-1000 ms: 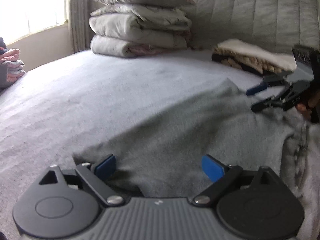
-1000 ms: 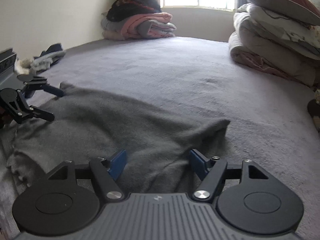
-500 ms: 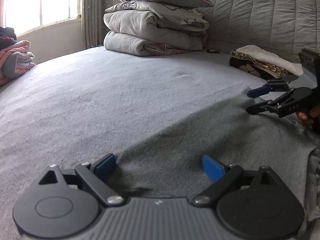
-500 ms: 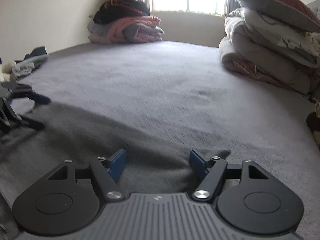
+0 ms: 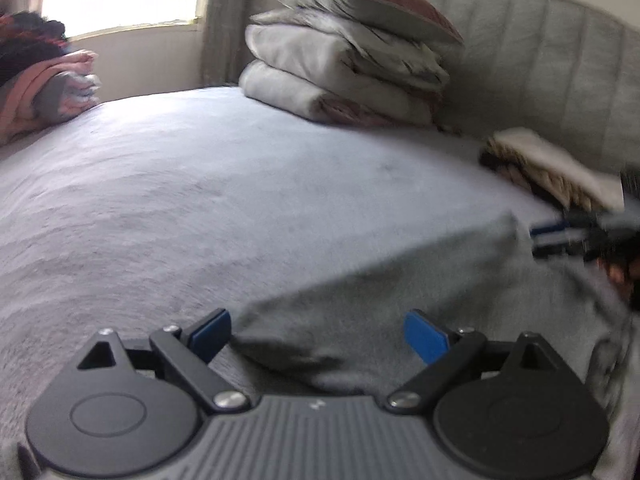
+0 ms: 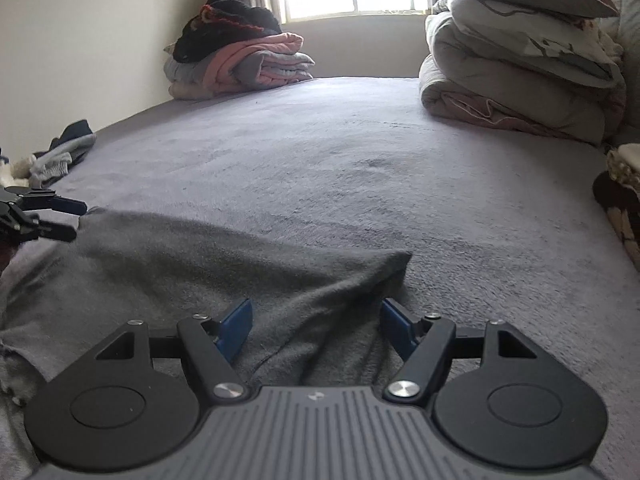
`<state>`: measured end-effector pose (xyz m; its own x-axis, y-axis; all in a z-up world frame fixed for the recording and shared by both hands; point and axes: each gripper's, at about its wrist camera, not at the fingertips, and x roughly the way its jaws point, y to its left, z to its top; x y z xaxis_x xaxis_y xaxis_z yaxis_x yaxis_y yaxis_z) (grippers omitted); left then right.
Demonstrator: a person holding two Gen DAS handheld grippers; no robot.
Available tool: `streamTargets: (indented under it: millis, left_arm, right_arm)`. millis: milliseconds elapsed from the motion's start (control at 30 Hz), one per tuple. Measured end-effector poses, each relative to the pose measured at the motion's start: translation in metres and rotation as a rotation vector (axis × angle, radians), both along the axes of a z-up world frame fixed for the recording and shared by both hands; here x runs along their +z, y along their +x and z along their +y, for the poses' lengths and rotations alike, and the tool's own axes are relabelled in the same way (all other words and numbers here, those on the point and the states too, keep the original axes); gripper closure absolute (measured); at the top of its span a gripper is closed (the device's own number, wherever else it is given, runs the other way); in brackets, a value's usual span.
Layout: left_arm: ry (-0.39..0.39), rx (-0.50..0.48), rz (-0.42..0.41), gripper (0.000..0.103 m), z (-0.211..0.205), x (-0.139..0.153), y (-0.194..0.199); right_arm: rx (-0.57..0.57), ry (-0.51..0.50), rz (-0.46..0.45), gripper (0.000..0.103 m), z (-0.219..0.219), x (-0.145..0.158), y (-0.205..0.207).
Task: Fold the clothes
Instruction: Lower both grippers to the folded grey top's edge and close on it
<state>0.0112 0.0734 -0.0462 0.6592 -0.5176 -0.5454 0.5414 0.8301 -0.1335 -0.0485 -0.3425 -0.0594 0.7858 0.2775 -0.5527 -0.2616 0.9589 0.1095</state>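
Observation:
A dark grey garment [image 5: 400,280] lies spread flat on the lilac-grey bed cover [image 5: 200,200]. My left gripper [image 5: 318,336] is open low over the garment's near left corner, which lies between its blue pads [image 5: 210,334]. My right gripper [image 6: 316,328] is open too, with the garment [image 6: 240,264] bunched under it and a corner reaching just beyond its right pad. Each gripper shows in the other's view: the right gripper [image 5: 560,236] blurred at the far edge, the left gripper [image 6: 52,218] at the left border, both with fingers apart.
A stack of folded quilts with a pillow [image 6: 520,60] stands by the headboard [image 5: 560,60]. Folded pink and grey clothes [image 6: 240,60] sit under the window. A folded beige item [image 5: 552,168] lies at the right, and loose clothes [image 6: 60,152] lie at the bed's left edge.
Both wrist views have swung and pulled back a little, and the left one is now motion-blurred. Both grippers have stayed open over the garment's corners.

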Motion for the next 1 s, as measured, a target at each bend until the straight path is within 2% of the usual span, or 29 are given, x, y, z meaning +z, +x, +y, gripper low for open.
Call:
streamTargets:
  millis: [100,333,567,767,1000]
  left_arm:
    - [-0.032,0.072,0.034,0.008,0.006,0.003,0.008]
    - [-0.015,0.183,0.105,0.009,0.003,-0.002,0.026]
    - [0.023,0.264,0.150,0.012,-0.006,-0.004,0.034]
    - [0.020,0.258,0.169,0.014,-0.013,-0.005,0.037]
    - [0.046,0.239,0.179,0.017,-0.014,-0.007,0.036]
  right_arm:
    - [-0.030,0.011,0.005,0.030,-0.003,0.002,0.003]
    - [-0.092,0.042,0.016,0.030,-0.007,0.007,0.013]
    - [-0.123,0.001,0.016,0.030,0.005,0.011,0.023]
    - [-0.161,-0.033,0.030,0.030,0.008,0.007,0.033]
    - [-0.213,-0.026,0.045,0.030,0.002,0.004,0.039]
